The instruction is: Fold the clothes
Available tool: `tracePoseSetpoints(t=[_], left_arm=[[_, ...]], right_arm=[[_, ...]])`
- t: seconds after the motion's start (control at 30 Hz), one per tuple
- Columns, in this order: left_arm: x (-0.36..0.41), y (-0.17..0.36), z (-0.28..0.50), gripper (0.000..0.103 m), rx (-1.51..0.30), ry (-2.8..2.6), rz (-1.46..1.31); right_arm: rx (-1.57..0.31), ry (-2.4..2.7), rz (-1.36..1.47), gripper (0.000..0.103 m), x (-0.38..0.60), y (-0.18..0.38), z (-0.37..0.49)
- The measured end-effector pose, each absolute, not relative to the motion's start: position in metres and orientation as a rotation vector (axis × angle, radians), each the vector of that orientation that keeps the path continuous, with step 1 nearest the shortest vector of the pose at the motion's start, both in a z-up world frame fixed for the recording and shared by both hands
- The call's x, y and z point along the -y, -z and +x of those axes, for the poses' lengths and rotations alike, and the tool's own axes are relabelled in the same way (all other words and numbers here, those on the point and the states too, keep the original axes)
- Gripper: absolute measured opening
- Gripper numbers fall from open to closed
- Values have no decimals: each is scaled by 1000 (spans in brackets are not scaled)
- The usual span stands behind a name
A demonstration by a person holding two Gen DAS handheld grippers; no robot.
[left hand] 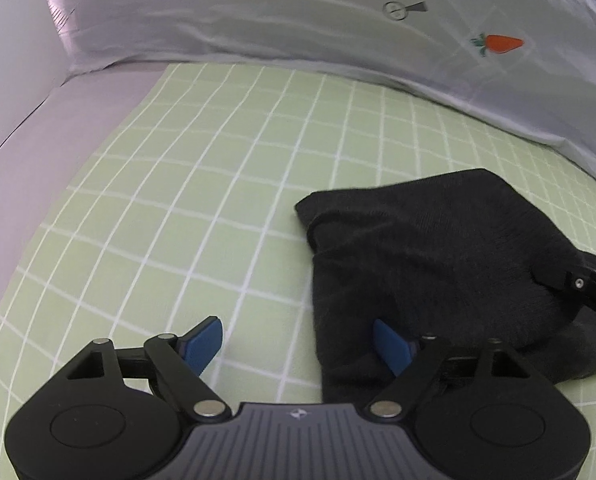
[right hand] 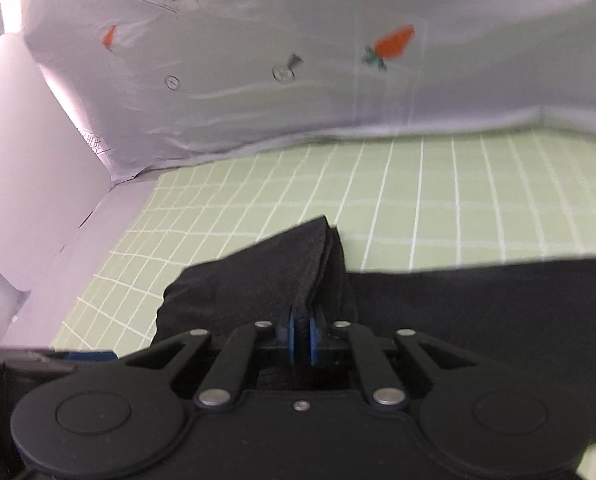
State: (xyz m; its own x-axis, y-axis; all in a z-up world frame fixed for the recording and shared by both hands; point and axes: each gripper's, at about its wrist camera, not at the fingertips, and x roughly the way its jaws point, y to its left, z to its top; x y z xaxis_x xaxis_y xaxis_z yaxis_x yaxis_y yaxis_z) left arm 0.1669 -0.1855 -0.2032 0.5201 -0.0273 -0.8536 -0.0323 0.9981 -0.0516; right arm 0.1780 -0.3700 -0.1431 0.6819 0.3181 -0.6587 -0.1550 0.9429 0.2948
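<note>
A black garment [left hand: 438, 260] lies bunched on the green checked sheet [left hand: 178, 200], right of centre in the left wrist view. My left gripper [left hand: 298, 344] hangs open over the garment's left edge: one blue pad [left hand: 204, 344] is above bare sheet, the other [left hand: 392, 346] against the dark fabric, and neither presses on it. My right gripper [right hand: 303, 334] is shut on a raised fold of the black garment [right hand: 258, 280], whose layers peak just beyond the pads. Part of the right gripper [left hand: 590, 284] shows at the garment's right side.
A white cloth [left hand: 298, 20] printed with carrots and small symbols rises behind the sheet. A pale panel [right hand: 30, 160] walls off the left side. More of the black garment [right hand: 478, 300] spreads to the right in the right wrist view.
</note>
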Motion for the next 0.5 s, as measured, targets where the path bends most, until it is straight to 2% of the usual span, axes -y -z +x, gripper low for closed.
tracePoseSetpoints(t=[0.2, 0.5], left_arm=[[214, 196, 169, 83, -1000, 64, -31], [264, 192, 170, 83, -979, 164, 32]], right_arm=[[-669, -225, 36, 7, 382, 114, 161], [-602, -97, 11, 7, 441, 98, 136]])
